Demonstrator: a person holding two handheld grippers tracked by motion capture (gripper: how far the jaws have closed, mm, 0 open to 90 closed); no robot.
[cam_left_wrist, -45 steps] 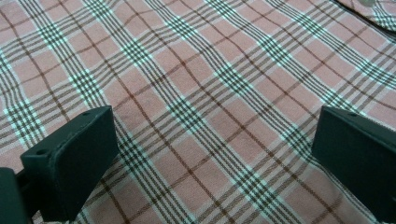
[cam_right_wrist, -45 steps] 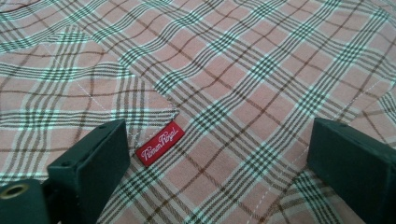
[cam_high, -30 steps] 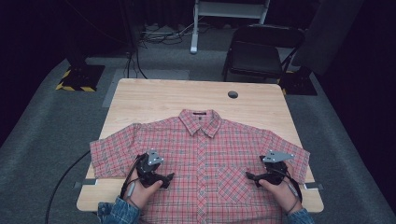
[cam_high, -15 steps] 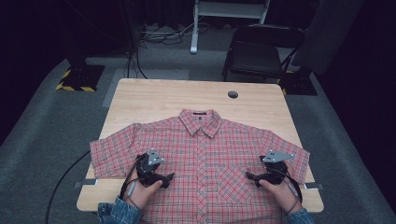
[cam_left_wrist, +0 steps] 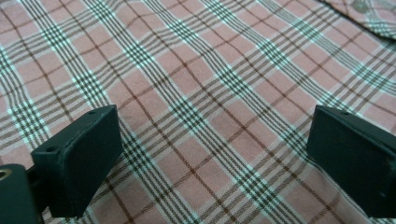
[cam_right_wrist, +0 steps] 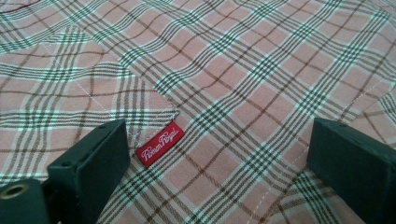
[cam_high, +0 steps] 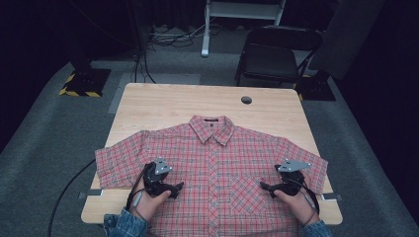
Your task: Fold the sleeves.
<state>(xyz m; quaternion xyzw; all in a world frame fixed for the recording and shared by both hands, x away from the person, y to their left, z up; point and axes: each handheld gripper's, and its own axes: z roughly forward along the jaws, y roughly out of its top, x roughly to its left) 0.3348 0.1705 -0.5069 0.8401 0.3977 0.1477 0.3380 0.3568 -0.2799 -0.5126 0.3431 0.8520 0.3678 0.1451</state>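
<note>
Red-and-green plaid cotton covers the lower half of the wooden table [cam_high: 163, 101] in the high view: a short-sleeved shirt [cam_high: 212, 163] lies spread flat, front up, buttoned, its collar toward the top of the frame and its sleeves reaching toward the table's left and right edges; the left gripper [cam_high: 174, 187] sits low on the cloth at lower left, pointing inward toward the button placket, and the right gripper [cam_high: 264, 187] sits at lower right, just beside the chest pocket [cam_high: 243, 190]; in the left gripper view the black jaws stand wide apart over bare plaid, with nothing between them; in the right gripper view the jaws are likewise spread wide, and a small red label [cam_right_wrist: 160, 143] at the pocket's corner lies between them; neither tool has cloth pinched yet, so the work seems to be at its start, most likely a fold; the next move calls for each gripper to settle on an edge or seam, close on a single layer or on both together, and lift evenly so the plaid stays square.
</note>
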